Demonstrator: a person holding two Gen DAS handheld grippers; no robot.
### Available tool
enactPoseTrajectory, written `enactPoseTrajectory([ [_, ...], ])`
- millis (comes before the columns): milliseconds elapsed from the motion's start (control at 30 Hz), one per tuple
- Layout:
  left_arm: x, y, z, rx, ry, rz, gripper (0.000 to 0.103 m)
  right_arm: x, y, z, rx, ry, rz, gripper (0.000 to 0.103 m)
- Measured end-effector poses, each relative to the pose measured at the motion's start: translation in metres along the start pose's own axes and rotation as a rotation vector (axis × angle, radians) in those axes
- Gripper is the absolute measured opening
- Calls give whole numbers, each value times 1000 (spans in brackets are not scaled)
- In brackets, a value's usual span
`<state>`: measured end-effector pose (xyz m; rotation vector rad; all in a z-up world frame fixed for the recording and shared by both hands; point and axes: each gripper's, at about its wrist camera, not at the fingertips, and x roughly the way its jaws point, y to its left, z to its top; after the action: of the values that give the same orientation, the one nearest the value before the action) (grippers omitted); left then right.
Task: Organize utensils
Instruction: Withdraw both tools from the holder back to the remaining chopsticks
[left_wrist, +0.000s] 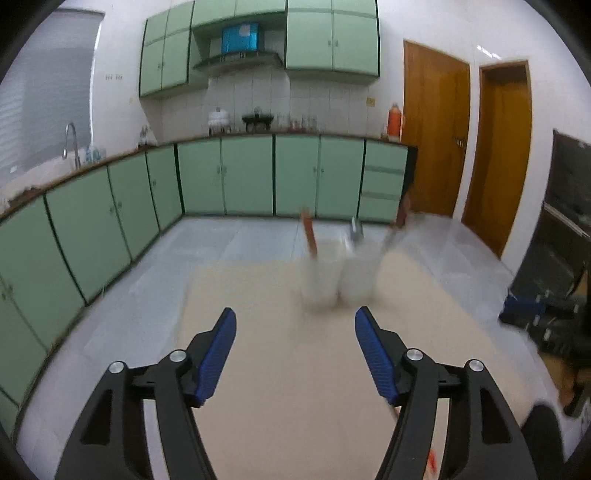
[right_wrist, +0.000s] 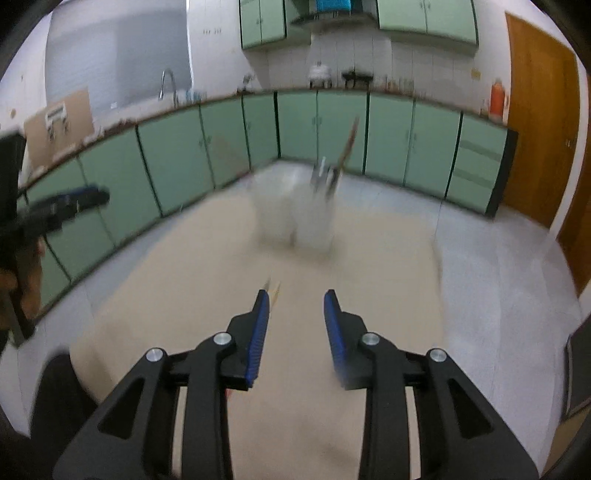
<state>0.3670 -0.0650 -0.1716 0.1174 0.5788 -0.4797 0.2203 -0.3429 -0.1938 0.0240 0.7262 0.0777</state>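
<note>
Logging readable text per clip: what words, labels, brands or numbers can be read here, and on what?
None can be read.
Blue box on the upper shelf: pale patch, too blurred.
Cardboard sheet on the counter: dark printed marks, illegible.
Orange flask: no readable label.
Left tongs and right tongs: no markings visible.

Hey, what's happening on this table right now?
Someone is sorting utensils with two handheld claws. Both the left claw and the right claw are open and empty above the table. Ahead stand two blurry white cups already holding utensils. Chopsticks seem to lie near the right claw.
</note>
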Motion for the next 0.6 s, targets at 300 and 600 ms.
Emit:
enactPoseTrajectory([
  [300, -10, -24, -111, -18, 89, -24, 66, 35, 77, -129, -132, 121, 14, 31],
  [600, 6, -40, -143, -21, 161, -57, 66, 53, 83, -111, -133, 79, 23, 34],
])
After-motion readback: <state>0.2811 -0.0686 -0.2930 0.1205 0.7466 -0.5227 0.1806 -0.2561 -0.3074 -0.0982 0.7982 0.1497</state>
